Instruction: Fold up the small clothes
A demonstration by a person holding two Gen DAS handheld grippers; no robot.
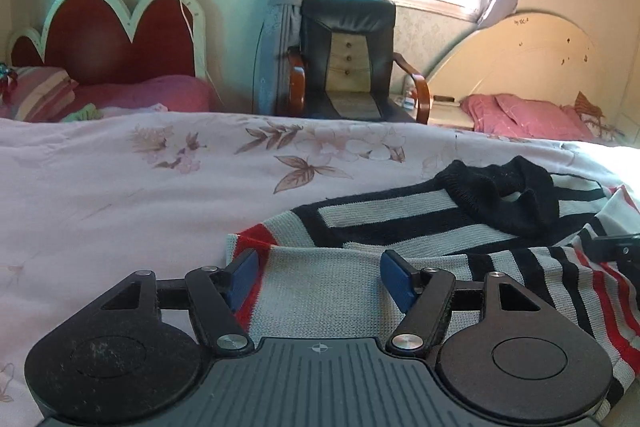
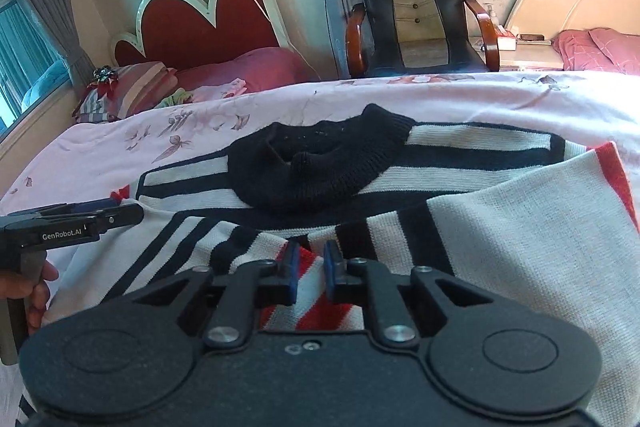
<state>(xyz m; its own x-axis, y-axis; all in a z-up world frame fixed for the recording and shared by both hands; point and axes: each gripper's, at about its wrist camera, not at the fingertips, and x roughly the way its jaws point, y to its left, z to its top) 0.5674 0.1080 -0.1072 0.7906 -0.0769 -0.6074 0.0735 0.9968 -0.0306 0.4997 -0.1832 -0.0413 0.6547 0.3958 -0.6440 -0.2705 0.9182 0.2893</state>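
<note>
A knit sweater [image 1: 400, 219] with black, white and red stripes and a black collar [image 2: 316, 163] lies on the bed, partly folded over itself. My left gripper [image 1: 320, 277] hovers low over its near left corner. The jaws stand wide apart, with flat grey-white knit between the blue pads [image 1: 244, 277] and nothing pinched. From the right wrist view the left gripper [image 2: 116, 213] shows side-on at the left edge, a hand under it. My right gripper [image 2: 312, 267] has its pads close together on a bunched red-and-white striped fold of the sweater [image 2: 520, 247]. Its tip [image 1: 616, 247] peeks in at the left wrist view's right edge.
A pink floral bedsheet [image 1: 160, 195] covers the bed on all sides of the sweater. Behind it stand a red scalloped headboard [image 1: 104, 39], a black chair with wooden arms [image 1: 348, 59] and a cream headboard [image 1: 520, 55] with pink pillows. Small clothes [image 2: 180, 95] lie near the far pillow.
</note>
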